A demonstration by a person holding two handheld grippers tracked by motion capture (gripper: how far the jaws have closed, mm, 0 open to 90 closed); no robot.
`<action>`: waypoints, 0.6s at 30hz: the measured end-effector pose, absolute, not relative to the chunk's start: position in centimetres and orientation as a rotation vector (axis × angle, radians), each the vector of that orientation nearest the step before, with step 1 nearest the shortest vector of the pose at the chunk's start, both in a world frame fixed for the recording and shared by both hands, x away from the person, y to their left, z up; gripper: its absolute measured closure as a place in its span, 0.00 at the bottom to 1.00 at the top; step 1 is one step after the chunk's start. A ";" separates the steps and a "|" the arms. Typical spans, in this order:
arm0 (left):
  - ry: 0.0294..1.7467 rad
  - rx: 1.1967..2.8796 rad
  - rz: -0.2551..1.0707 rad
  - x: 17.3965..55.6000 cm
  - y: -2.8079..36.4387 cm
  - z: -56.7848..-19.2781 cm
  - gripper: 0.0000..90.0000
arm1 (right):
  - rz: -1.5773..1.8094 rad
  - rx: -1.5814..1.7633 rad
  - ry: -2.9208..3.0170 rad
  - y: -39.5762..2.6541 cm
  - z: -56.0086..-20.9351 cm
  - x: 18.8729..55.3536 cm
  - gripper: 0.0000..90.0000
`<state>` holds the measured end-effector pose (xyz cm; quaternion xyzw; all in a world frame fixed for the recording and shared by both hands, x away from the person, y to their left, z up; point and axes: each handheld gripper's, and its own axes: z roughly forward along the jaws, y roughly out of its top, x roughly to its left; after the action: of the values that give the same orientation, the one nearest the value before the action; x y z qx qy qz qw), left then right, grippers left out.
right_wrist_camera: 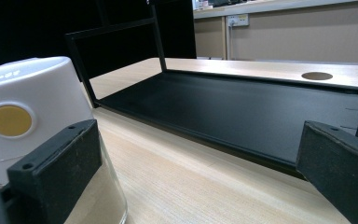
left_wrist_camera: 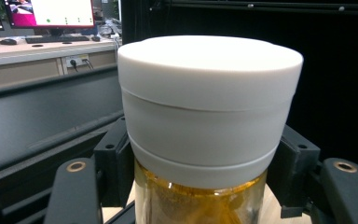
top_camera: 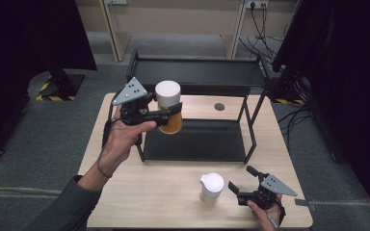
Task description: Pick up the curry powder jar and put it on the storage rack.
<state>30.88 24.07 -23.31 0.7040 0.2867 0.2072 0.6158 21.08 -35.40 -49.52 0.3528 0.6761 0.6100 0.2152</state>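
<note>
A glass jar (top_camera: 169,120) with amber contents and a thick white lid (left_wrist_camera: 205,93) hangs in the air over the left end of the black rack's lower shelf (top_camera: 207,142). My left gripper (top_camera: 171,115) is shut on it, one jaw pressing each side just under the lid. A second glass container with a white lid (top_camera: 211,186) stands on the table near the front edge. My right gripper (top_camera: 241,178) rests just right of it, open, with nothing between its jaws. In the right gripper view that container (right_wrist_camera: 28,112) sits beside and behind the left jaw.
The black two-tier metal rack stands at the back of the wooden table (top_camera: 164,197), with its upper shelf (top_camera: 197,72) above and behind the jar. A round hole (top_camera: 219,106) marks the tabletop under the rack. Black posts (top_camera: 250,130) frame the lower shelf.
</note>
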 end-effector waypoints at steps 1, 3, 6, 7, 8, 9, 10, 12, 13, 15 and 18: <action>0.664 1.623 0.485 30.9 24.1 -23.1 0.39 | 1.692 0.978 1.874 -35.4 -49.5 21.1 0.00; 0.670 1.628 0.498 31.1 24.1 -22.5 0.39 | 1.692 0.979 1.875 -35.4 -49.5 21.1 0.00; 0.685 1.625 0.507 31.6 24.3 -21.4 0.39 | 1.694 0.977 1.875 -35.4 -49.5 21.1 0.00; 0.688 1.624 0.510 31.7 24.3 -21.1 0.39 | 1.694 0.978 1.874 -35.4 -49.5 21.1 0.00; 0.693 1.622 0.506 31.8 24.4 -20.9 0.39 | 1.694 0.978 1.873 -35.4 -49.6 21.1 0.00; 0.697 1.623 0.501 31.9 24.5 -20.6 0.39 | 1.694 0.978 1.874 -35.4 -49.6 21.1 0.00; 0.702 1.621 0.497 32.0 24.6 -20.3 0.39 | 1.694 0.979 1.874 -35.4 -49.6 21.1 0.00; 0.709 1.619 0.515 32.1 24.5 -19.7 0.39 | 1.695 0.979 1.874 -35.4 -49.6 21.1 0.00; 0.713 1.620 0.524 32.1 24.5 -19.4 0.39 | 1.695 0.979 1.874 -35.4 -49.6 21.1 0.00; 0.726 1.620 0.534 32.2 24.5 -18.8 0.39 | 1.695 0.979 1.874 -35.4 -49.5 21.1 0.00; 0.745 1.618 0.551 32.4 24.5 -18.0 0.39 | 1.695 0.979 1.874 -35.4 -49.6 21.1 0.00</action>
<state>32.44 24.47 -17.96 0.6968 0.3207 0.2374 0.5960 21.11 -35.41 -49.56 0.3531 0.6754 0.6110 0.2142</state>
